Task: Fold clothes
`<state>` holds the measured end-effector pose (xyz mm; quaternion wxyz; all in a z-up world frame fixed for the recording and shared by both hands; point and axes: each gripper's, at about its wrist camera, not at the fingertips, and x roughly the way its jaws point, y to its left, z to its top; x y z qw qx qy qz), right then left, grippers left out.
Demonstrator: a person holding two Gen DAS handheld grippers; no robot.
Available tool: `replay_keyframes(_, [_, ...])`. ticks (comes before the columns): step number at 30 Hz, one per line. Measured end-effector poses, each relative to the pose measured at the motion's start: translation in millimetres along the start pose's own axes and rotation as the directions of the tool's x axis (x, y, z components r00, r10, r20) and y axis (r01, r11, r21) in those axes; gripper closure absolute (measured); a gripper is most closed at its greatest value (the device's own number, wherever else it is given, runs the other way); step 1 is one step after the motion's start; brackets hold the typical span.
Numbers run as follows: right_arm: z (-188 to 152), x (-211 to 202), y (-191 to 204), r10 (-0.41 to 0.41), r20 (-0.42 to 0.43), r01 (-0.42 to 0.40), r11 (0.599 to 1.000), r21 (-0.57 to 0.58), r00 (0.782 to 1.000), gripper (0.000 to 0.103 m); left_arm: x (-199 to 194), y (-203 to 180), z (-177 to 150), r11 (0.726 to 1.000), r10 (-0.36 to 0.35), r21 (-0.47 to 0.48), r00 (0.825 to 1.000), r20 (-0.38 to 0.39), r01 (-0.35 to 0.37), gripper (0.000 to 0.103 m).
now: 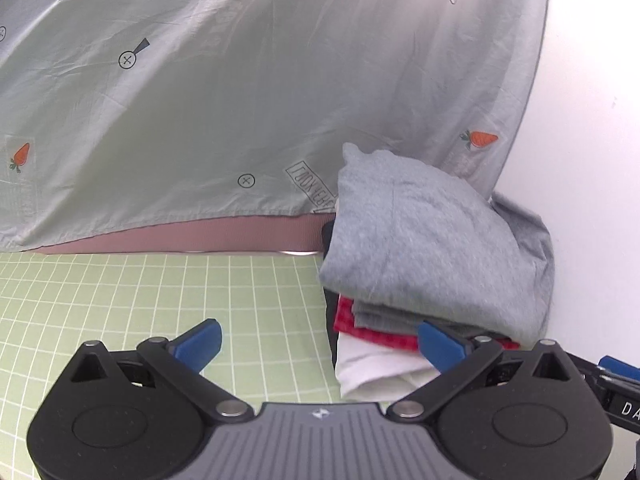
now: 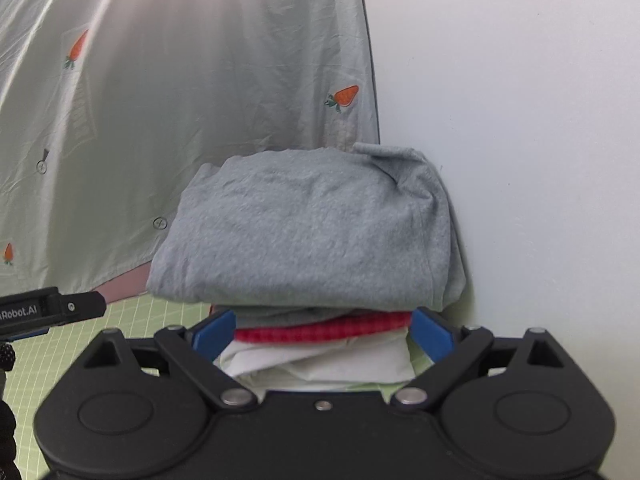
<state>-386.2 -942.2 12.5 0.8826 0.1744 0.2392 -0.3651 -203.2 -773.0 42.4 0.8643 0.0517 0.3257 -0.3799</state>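
Against the white wall [image 2: 520,120], at the far corner of the pale green grid-printed mat [image 1: 160,300], we see a stack of folded clothes: a soft grey knit garment [image 2: 304,224] on top, a red checked cloth [image 2: 320,330] beneath it, and a folded white fabric [image 2: 320,360] at the bottom. We judge the pile is parked there to keep the mat free for folding. Our left gripper [image 1: 318,346] stands spread wide over bare mat, nothing between its blue pads. Our right gripper [image 2: 322,336] is also wide apart, its pads flanking the stack's lower layers without pressing them; it holds nothing. Behind hangs a pale grey sheet printed with carrots [image 1: 240,100], apparently a backdrop.
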Motion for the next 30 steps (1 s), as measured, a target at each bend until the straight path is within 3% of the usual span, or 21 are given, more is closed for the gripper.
replay_keyframes(6, [-38,-49,8,-0.020,-0.024,0.019,1.000,-0.018,1.000,0.007,-41,-10,-46,0.996,-0.007,0.089,1.000,-0.025,0.009,0.000])
replay_keyframes(13, [-70,-81,0,-0.061,-0.054,0.061,0.998,-0.005,0.997,0.007,-60,-20,-79,0.989,-0.031,0.142,0.997,-0.065,0.040,0.000])
replay_keyframes(30, [-85,-104,-14,-0.086,-0.055,0.088,0.995,0.035,0.995,0.008,-80,-34,-90,0.980,-0.048,0.192,0.998,-0.045,0.056,0.000])
